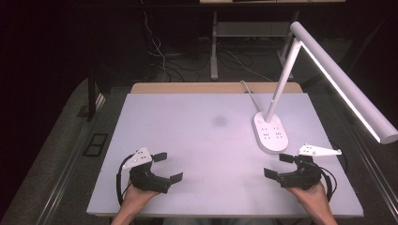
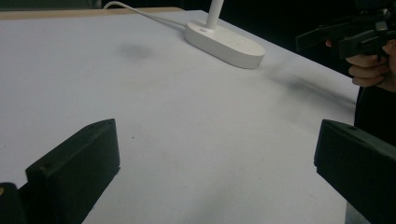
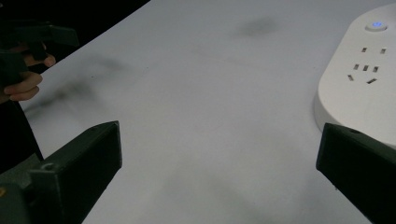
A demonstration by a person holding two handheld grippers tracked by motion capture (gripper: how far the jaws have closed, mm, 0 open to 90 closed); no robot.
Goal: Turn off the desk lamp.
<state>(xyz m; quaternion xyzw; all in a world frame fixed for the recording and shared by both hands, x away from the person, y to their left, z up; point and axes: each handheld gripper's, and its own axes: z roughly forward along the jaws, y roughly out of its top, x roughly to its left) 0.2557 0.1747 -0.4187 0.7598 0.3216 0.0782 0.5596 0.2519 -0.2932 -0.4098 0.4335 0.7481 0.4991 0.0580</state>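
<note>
White and matt, the flat table top (image 1: 206,140) carries one landmark: the white oval lamp base (image 1: 271,131) with socket slots in its upper face, from which a slim white stem rises to a long lit lamp bar (image 1: 345,82). A white cable (image 1: 249,96) runs from the far end of that base toward the far edge of the table top.

Just beside the near end of the lamp base, on the person's right, sits the right gripper (image 1: 277,165), a black two-jaw tool with a grey three-cornered plate on top, held in the person's right hand (image 1: 309,190). Its jaws stand wide apart with nothing between them. In the right gripper view the jaws frame bare table top, and the lamp base (image 3: 359,79) lies close by one jaw, its small blue light showing at the far end.

Well apart from the lamp base, across the near part of the table top, is the left gripper (image 1: 168,166), another black two-jaw tool with a grey plate, held in the person's left hand (image 1: 138,192). Its jaws are also spread wide and grip nothing. In the left gripper view the lamp base (image 2: 226,44) lies far ahead, and the right gripper (image 2: 343,37) shows off to the side. A faint dark smudge (image 1: 219,121) marks the table top to the left of the lamp base.
</note>
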